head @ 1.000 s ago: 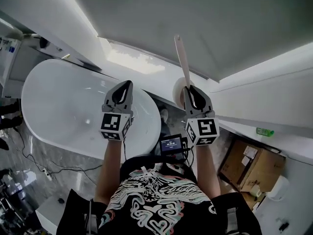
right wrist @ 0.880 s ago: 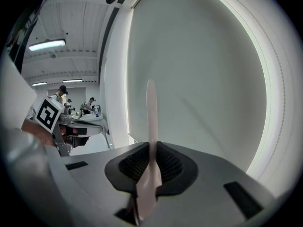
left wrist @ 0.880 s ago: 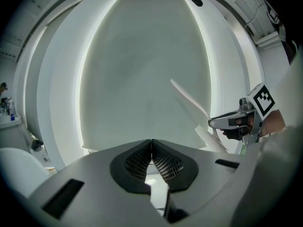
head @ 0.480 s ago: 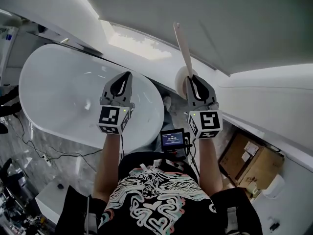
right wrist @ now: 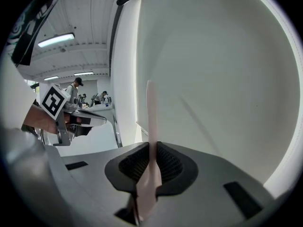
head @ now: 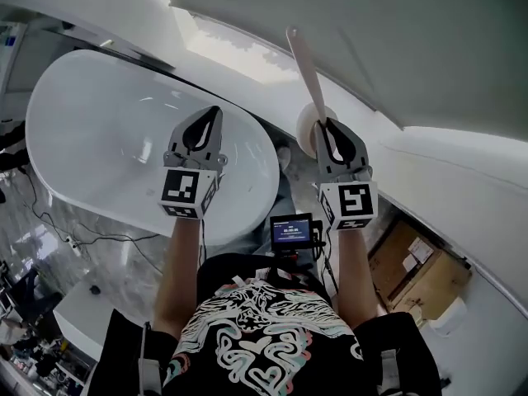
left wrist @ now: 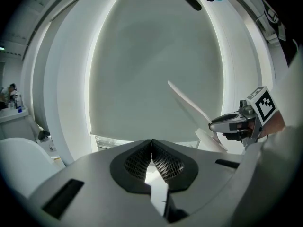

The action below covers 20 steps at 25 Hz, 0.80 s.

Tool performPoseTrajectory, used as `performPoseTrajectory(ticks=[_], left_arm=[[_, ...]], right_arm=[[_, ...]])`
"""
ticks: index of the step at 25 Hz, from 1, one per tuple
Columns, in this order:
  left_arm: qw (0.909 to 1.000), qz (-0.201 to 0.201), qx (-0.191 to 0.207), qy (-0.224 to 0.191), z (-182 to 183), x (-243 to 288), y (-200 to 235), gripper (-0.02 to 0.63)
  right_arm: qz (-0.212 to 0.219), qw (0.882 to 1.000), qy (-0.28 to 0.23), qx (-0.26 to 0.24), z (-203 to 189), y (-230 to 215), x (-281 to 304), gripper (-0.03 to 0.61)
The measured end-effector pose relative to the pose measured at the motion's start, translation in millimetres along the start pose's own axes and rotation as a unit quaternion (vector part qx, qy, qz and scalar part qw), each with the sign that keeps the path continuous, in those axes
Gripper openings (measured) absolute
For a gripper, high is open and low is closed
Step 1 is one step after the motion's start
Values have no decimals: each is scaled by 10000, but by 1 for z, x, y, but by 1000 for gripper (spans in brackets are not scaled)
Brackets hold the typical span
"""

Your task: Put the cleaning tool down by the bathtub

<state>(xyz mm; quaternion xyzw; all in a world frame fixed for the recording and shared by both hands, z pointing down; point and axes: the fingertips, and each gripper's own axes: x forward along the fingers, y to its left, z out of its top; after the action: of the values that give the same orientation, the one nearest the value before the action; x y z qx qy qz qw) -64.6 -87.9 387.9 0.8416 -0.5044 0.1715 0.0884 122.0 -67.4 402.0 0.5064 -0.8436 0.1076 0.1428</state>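
Note:
The cleaning tool (head: 305,71) is a long pale pink handle that sticks up and away from my right gripper (head: 324,124), which is shut on its lower part. In the right gripper view the handle (right wrist: 150,112) runs straight out between the closed jaws of that gripper (right wrist: 152,148). The white oval bathtub (head: 99,130) lies below and to the left. My left gripper (head: 213,115) hovers over the tub's right end, shut and empty. In the left gripper view, this gripper's (left wrist: 151,143) jaws meet, and the right gripper (left wrist: 232,123) with the tool (left wrist: 187,103) shows at the right.
A round white object (head: 309,120) sits right behind the right gripper; I cannot tell if it belongs to the tool. A small lit screen (head: 290,231) hangs at the person's chest. A cardboard box (head: 417,272) stands at lower right. Cables (head: 78,239) trail on the floor.
The head view has swung, so the tub and wall sit higher and further left. Both grippers have lifted slightly; the right one still holds the tool.

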Motion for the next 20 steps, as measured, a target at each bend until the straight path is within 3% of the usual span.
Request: performPoseTrajectory(ticks=[15,20], left_arm=[[9995,14,-260,161,-15,26,11,17],[9970,-197,-632,393,-3,48,50,17]], right_arm=[[313,9984,241,-403,-4,16,33,64],[311,9949,848,-454,15,21,73,64]])
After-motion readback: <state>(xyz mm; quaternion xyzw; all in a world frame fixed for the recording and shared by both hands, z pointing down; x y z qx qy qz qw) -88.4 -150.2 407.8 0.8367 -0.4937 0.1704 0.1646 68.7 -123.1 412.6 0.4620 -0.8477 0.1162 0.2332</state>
